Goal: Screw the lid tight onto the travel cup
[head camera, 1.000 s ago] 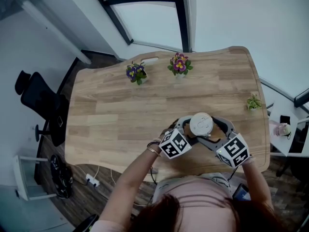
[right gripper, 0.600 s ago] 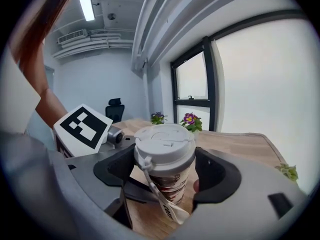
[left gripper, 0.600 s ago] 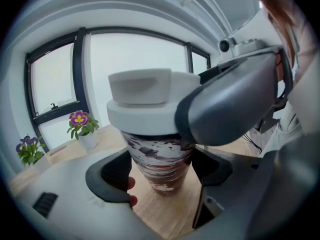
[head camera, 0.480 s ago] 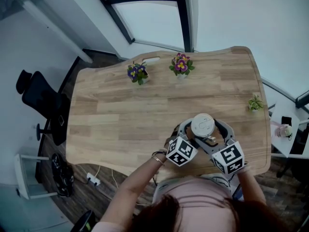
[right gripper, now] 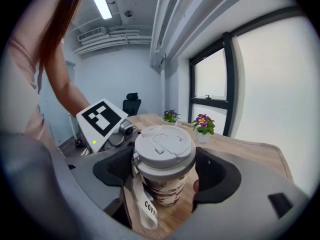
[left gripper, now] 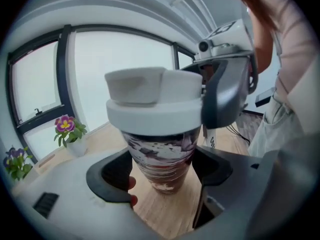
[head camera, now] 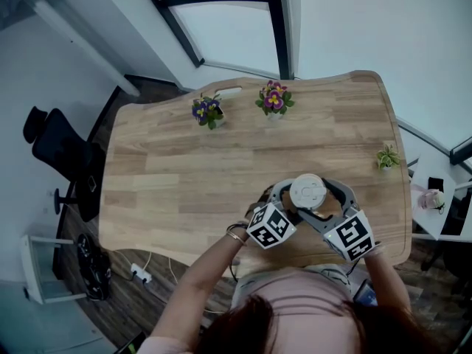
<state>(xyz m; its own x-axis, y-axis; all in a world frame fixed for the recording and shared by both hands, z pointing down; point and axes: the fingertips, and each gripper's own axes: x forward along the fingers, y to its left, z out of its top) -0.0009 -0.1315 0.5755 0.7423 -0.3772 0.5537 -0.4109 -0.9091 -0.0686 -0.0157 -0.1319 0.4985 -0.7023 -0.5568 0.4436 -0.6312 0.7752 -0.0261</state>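
The travel cup point(head camera: 307, 192) stands near the front edge of the wooden table point(head camera: 184, 175), its white lid point(right gripper: 162, 146) on top. The left gripper view shows the patterned cup body point(left gripper: 162, 164) held between my left gripper's point(left gripper: 162, 176) jaws, low on the cup. My right gripper point(right gripper: 165, 171) is shut round the lid, one jaw pressed to the lid's side. A white strap point(right gripper: 145, 204) hangs down beside the cup. From the head view both grippers, left point(head camera: 289, 201) and right point(head camera: 321, 201), meet at the cup.
At the table's far side stand a purple flower pot point(head camera: 207, 111) and a pink one point(head camera: 273, 99). A small green plant point(head camera: 386, 155) is near the right edge. A black office chair point(head camera: 59, 150) is off to the left.
The right gripper's marker cube swung slightly round the cup and back, and the left cube shifted a little. The cup stays in the same spot.
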